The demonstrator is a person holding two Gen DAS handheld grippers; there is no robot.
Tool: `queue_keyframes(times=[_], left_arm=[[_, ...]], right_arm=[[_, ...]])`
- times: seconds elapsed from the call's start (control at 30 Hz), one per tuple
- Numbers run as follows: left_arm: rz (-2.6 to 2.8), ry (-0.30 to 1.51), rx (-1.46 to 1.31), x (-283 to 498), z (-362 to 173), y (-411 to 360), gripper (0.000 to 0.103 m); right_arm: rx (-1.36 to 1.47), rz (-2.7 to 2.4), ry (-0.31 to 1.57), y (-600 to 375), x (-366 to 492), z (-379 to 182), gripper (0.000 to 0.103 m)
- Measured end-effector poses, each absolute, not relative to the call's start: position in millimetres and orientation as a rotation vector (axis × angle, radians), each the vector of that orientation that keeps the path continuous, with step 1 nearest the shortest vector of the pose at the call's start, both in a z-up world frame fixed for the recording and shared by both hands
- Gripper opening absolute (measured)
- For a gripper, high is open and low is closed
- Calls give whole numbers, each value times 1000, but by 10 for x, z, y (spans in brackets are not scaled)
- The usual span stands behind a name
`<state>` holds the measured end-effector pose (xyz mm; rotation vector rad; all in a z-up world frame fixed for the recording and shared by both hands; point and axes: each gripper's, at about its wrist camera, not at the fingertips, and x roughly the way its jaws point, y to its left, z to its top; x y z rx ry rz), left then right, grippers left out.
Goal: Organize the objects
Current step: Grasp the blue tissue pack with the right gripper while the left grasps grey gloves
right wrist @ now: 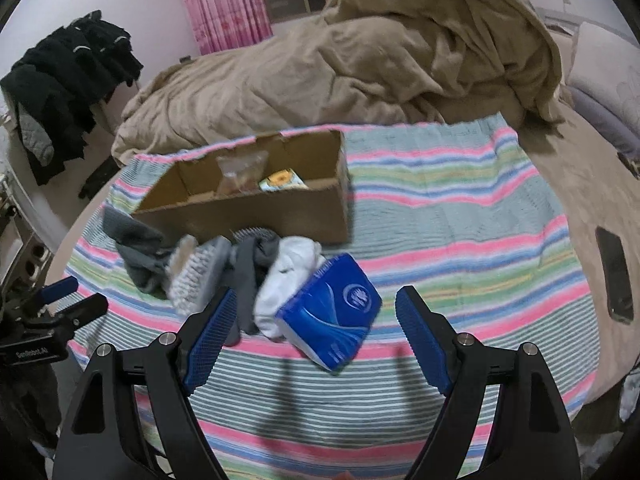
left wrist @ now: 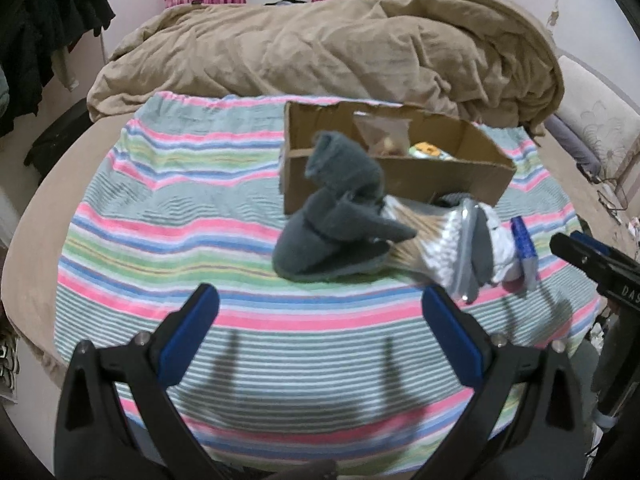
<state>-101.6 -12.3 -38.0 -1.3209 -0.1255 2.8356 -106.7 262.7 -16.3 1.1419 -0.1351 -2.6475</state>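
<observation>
Both claws hang released over the striped towel [right wrist: 440, 208] on the bed: the right claw [right wrist: 316, 334] just short of the blue tissue pack [right wrist: 332, 314], the left claw [left wrist: 320, 320] just short of the grey slipper [left wrist: 340, 224]. Beyond lie a brush [right wrist: 196, 272], socks [right wrist: 288, 276], then the cardboard box [right wrist: 248, 212].

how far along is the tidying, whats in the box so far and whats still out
Done: a clear bag and a yellow packet lie in the cardboard box. In hand: nothing; left gripper and right gripper are both open. Left on the striped towel: grey cloth, brush, white sock, blue tissue pack.
</observation>
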Motion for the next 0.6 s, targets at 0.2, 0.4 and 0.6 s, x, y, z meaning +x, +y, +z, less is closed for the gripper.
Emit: queue_keyframes(times=[0.2,0.4,0.6], left_arm=[[2848,-141,-1344,-1134,-481,-213,102],[2870,-121,-1327,-1239,-500,-258,102],[2875,-94,-1298,-1366,-519,-244,102]], right_arm=[[1211,-2640,-149,2679,-1178,-364,84],[1245,-2632,-173,2714,-1281,-485,84],[1261,-2622,-199,2735,-1378,-555,84]])
